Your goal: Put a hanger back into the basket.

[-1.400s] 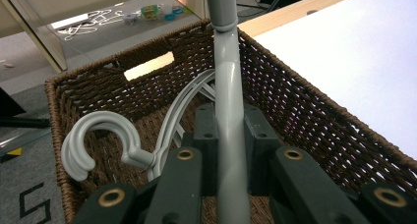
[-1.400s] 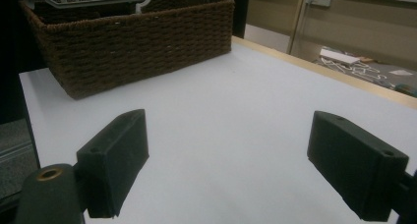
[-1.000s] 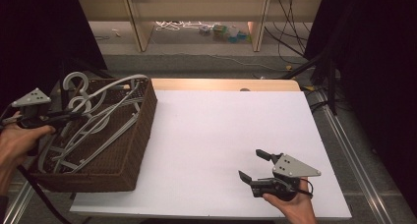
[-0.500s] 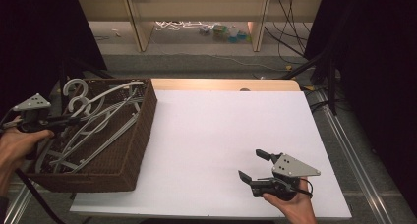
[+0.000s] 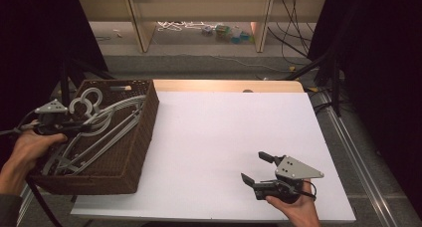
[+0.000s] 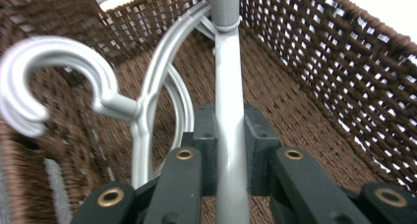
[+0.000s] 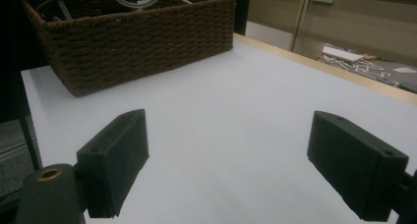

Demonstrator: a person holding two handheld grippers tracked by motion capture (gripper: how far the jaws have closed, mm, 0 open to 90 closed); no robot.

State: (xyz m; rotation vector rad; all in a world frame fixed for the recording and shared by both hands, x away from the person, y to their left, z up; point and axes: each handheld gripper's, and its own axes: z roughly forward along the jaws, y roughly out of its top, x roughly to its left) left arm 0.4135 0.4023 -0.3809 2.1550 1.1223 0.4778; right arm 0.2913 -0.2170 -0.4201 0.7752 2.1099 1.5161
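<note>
Hanger (image 6: 229,111): pinched between your left tongs (image 6: 229,130), down inside the wicker basket (image 5: 144,132) among the other grey hangers (image 5: 99,125).
Right tongs (image 5: 255,168): spread, empty, low over the bare counter (image 5: 209,137), well apart from the basket.
Progress: grip made; whether the hanger is clear of the pile is hard to tell.
Left: lifting it out.
</note>
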